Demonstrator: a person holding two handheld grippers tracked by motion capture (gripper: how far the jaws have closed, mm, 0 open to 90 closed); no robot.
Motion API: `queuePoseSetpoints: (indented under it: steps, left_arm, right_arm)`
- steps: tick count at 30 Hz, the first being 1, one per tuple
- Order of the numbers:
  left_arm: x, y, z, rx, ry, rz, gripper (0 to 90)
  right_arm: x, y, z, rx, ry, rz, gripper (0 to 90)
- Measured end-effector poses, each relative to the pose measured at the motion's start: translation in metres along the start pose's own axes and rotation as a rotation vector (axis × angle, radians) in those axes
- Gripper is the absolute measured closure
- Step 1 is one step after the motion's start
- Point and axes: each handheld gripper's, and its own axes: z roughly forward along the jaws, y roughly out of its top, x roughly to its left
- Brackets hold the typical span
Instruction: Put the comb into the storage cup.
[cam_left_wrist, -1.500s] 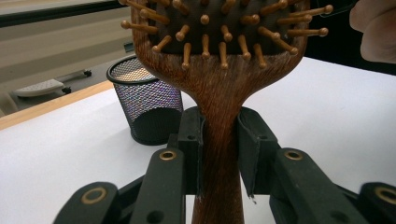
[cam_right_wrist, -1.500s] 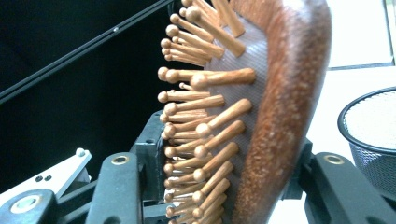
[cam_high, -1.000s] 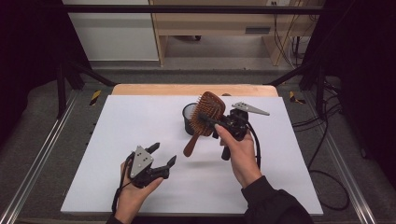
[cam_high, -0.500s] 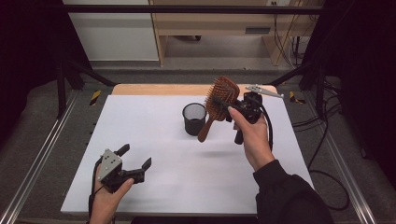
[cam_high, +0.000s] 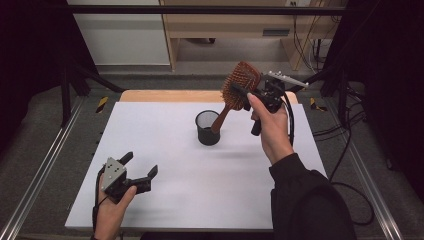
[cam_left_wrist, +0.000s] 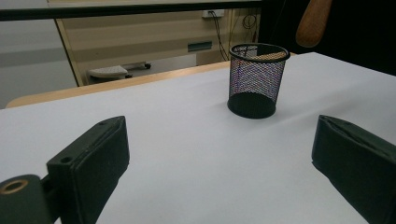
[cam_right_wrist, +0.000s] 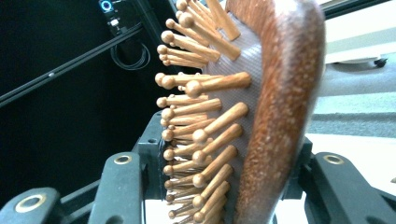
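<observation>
A wooden paddle hairbrush (cam_high: 240, 81) is held in the air at the far right, handle (cam_high: 220, 119) slanting down-left toward a black mesh cup (cam_high: 207, 128). My right gripper (cam_high: 251, 96) is shut on the brush head. In the right gripper view the brush (cam_right_wrist: 275, 112) stands between the jaws, its wooden pins facing left. In the left gripper view the handle's end (cam_left_wrist: 313, 21) hangs above and right of the empty-looking cup (cam_left_wrist: 254, 79). My left gripper (cam_high: 136, 175) is open near the table's front left, nothing between its fingers (cam_left_wrist: 93, 158).
The cup stands on a white table sheet (cam_high: 165, 150) with a wooden strip (cam_high: 170, 96) along the far edge. Metal rails (cam_high: 45, 165) run down both sides. Cables (cam_high: 345, 150) trail on the floor to the right.
My right gripper has lifted the brush up and to the right, away from the cup. The left gripper has drawn back toward the front left corner, still open.
</observation>
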Motion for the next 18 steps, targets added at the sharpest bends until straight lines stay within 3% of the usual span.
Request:
queuePoseSetpoints:
  steps: [7, 18]
  left_arm:
    - [0.002, -0.001, 0.001, 0.003, 0.0, -0.004, 4.0]
    - [0.004, -0.001, 0.003, -0.008, 0.005, -0.006, 1.8]
  right_arm:
    - [-0.008, 0.014, 0.015, -0.039, -0.023, -0.007, 49.1]
    - [-0.015, 0.017, 0.037, -0.036, -0.051, -0.037, 49.1]
